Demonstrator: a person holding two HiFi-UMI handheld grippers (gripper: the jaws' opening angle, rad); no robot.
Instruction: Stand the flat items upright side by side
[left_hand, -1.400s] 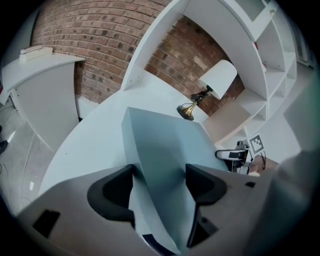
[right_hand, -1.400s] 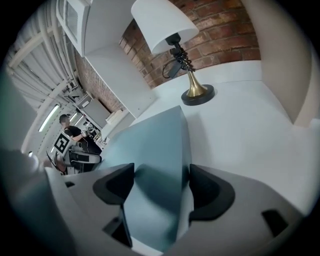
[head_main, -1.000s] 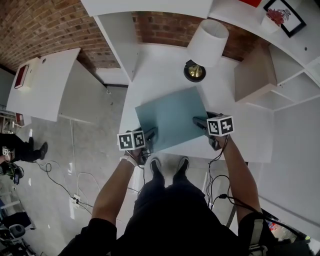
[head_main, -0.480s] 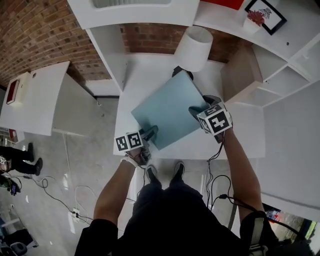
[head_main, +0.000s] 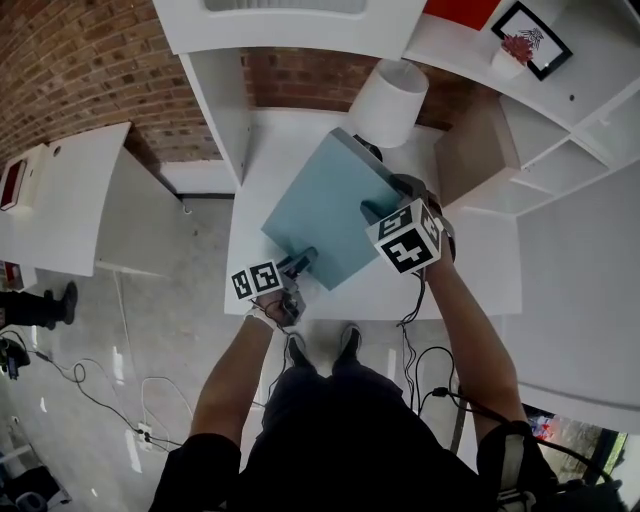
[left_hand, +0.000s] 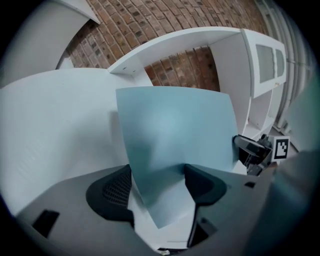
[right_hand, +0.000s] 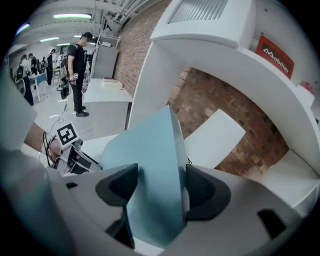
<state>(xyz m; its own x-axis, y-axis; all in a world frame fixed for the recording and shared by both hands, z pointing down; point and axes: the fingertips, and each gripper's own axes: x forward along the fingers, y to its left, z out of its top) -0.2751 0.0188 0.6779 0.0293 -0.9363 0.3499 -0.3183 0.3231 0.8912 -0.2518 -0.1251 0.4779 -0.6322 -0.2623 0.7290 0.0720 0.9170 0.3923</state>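
Left tool (head_main: 303, 262) clamps the near corner of a blue board (head_main: 325, 200); right tool (head_main: 376, 211), jaws just closing further, clamps its right edge, tilted over the tabletop (head_main: 470, 275).

Blue board (head_main: 325, 215): smooth, matt, card-like.
Counter (head_main: 480, 265): white, smooth, faint sheen.
Wall (head_main: 80, 70): rough red brick.
Lampshade (head_main: 388, 100): white, matt.
Shelving (head_main: 290, 20): white, smooth, matt.
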